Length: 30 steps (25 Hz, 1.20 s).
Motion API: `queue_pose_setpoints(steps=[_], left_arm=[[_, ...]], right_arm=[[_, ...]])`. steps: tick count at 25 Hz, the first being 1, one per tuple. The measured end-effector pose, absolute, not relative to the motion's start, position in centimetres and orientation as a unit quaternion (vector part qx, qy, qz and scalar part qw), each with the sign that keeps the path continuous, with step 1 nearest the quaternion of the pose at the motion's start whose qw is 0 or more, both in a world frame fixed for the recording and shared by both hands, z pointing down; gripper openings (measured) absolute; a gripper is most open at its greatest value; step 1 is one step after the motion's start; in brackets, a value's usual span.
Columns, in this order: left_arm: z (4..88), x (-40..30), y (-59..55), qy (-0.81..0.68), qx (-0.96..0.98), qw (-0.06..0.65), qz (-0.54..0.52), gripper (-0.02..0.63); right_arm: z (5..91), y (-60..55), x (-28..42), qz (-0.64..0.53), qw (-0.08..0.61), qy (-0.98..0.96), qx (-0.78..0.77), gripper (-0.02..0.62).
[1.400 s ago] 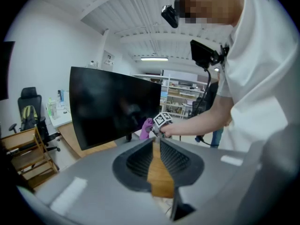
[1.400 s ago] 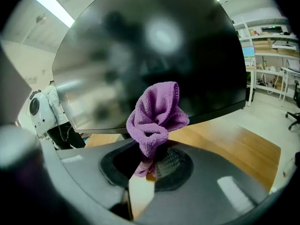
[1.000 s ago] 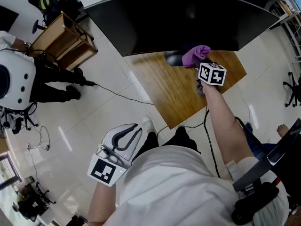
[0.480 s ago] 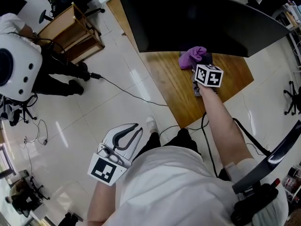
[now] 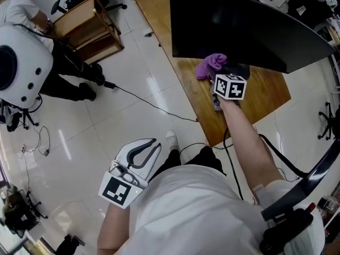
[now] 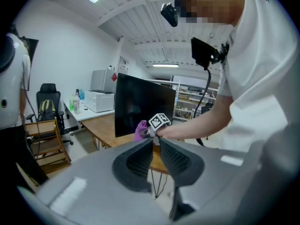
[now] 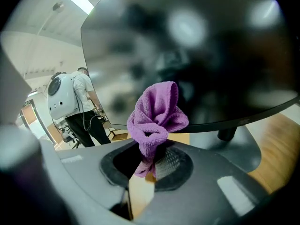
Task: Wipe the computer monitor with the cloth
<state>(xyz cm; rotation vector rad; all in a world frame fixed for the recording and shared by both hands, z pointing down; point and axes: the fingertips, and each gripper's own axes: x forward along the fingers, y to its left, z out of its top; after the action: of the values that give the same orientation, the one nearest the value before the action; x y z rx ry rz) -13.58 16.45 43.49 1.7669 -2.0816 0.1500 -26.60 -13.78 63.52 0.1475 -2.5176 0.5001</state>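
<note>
The person stands at the corner of a wooden desk (image 5: 255, 102) with 1 gripper in each hand. The right gripper (image 5: 214, 79) is stretched out over the desktop toward a wide, curved black computer monitor (image 5: 239, 25). In the right gripper view its 2 jaws pinch the lower end of a bunched purple terry cloth (image 7: 157, 114), which bulges up out of the right gripper (image 7: 149, 165) in a loose knot.

From the head view the purple cloth (image 5: 210, 65) sits at the monitor's bottom edge, toward its left half and just beside the dark stand base (image 5: 238, 70). The right gripper view puts the cloth in front of the dark screen (image 7: 211, 55), near the lower bezel. I cannot tell from either view whether it touches the glass.

The left gripper (image 5: 152, 144) hangs low by the person's waist over the white tiled floor (image 5: 138, 73), well apart from the desk. In the left gripper view its 2 jaws are pressed together at the tips with nothing between them, and the left gripper (image 6: 153, 143) points across at the monitor (image 6: 140, 107).

A black cable (image 5: 149, 106) trails over the tiles. Farther off stand a person wearing a white hard-shell backpack (image 5: 21, 68) and a low wooden shelf unit (image 5: 90, 31).
</note>
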Motion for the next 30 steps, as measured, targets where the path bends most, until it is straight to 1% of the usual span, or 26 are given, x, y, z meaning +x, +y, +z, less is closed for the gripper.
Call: queue_pose_setpoints(steps=[18, 30], left_arm=[[43.8, -15.8, 20.9, -0.772, 0.602, 0.203, 0.035, 0.071], [44.1, -16.5, 21.6, -0.775, 0.603, 0.187, 0.026, 0.071]], right_arm=[[62.5, -3.8, -33.3, 0.164, 0.291, -0.942, -0.032, 0.055], [59.4, -2.4, -34.7, 0.151, 0.274, -0.949, -0.047, 0.057]])
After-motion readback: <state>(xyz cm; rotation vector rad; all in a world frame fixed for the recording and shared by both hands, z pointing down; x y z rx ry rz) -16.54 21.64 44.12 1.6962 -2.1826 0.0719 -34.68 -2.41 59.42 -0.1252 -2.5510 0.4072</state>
